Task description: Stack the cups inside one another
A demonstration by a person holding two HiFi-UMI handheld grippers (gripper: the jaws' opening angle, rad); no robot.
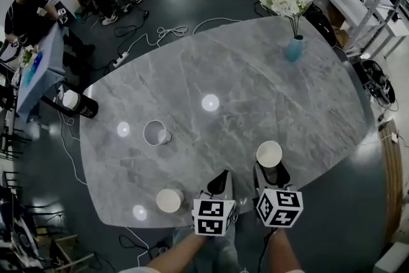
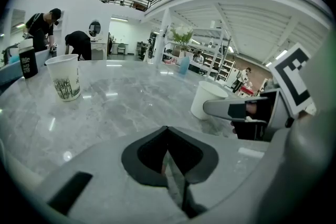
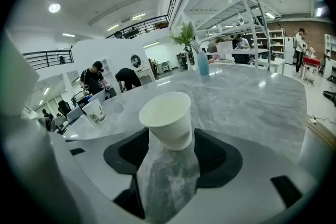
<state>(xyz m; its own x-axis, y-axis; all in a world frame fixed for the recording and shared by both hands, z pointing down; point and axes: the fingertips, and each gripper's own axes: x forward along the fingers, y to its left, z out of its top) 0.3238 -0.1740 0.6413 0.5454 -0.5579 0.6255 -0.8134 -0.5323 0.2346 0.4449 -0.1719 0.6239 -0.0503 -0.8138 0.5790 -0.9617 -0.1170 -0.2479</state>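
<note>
Field notes: cup stacking, nothing nested yet.

- 3 cups stand upright and mouth-up on the grey marble-look oval table [image 1: 255, 86], all well apart. That posture suits nesting: any of them can take another from above.
- Plain white paper cup [image 3: 167, 119]: near the table's front edge, its base between the tips of the right gripper [image 1: 270, 169].
- The right gripper's jaws are spread wide, 1 on each side of the cup's lower wall. The pads do not seem to press it, and the cup rests on the table. My reading: the gripper is lined up low on the cup, so closing would pinch it without crushing the rim.
- Left gripper [image 2: 167, 136]: jaws closed together with nothing between them, held just beside the right one, over the front edge. It looks parked, out of the way.
- Printed paper cup [image 1: 156, 133]: further in and to the left, a likely receiver.
- Second plain white cup [image 1: 169, 200]: at the front-left edge, nearest the left gripper.

Risk: light cups tip easily under a sideways nudge.
</note>
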